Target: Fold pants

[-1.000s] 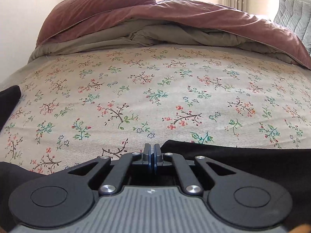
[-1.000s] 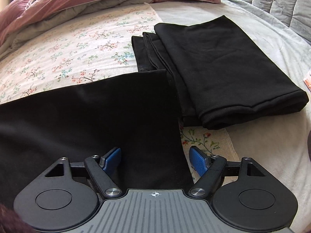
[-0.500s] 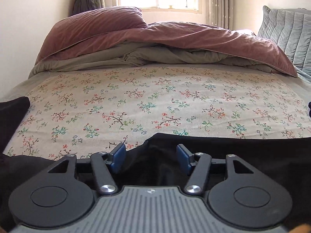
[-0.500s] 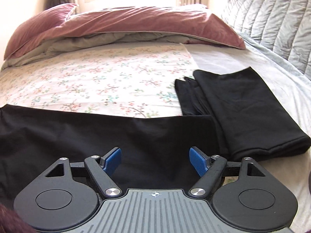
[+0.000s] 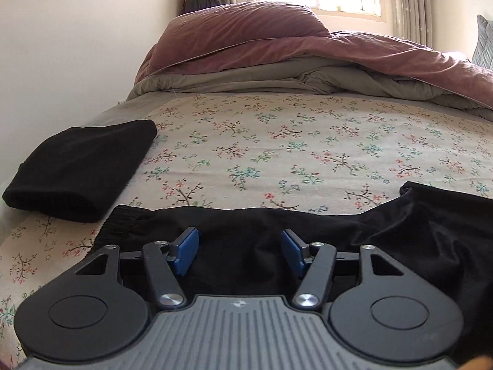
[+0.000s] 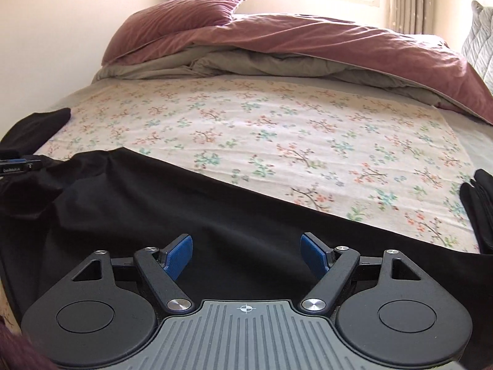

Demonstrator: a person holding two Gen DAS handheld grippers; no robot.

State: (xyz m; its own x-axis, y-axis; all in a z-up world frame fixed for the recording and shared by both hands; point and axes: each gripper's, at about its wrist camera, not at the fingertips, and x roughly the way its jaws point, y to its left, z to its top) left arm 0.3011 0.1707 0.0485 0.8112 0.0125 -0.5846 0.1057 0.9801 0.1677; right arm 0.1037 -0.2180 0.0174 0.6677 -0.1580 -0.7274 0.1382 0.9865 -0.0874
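The black pants [image 5: 308,234] lie flat in a long band across the near part of the floral sheet [image 5: 277,141], with a ribbed end [image 5: 123,225] at the left. My left gripper [image 5: 238,249] hovers just over that band, jaws open, blue pads [image 5: 185,249] apart and nothing pinched between them. In the right wrist view the same pants [image 6: 185,209] spread below my right gripper [image 6: 246,254], which is also open and empty. A piece of the left gripper [image 6: 18,166] shows at that view's left edge.
A folded black garment [image 5: 83,169] rests at the sheet's left side near the wall [image 5: 61,61]. Another folded black stack [image 6: 480,209] peeks in at the right. A mauve duvet [image 5: 339,55] and pillow [image 5: 240,27] are heaped at the far end, under a window.
The left gripper went from shut on the pants' edge to open, letting the fabric go. Both views swung leftward: the folded garment at the left came into view, the right stack slid to the edge.
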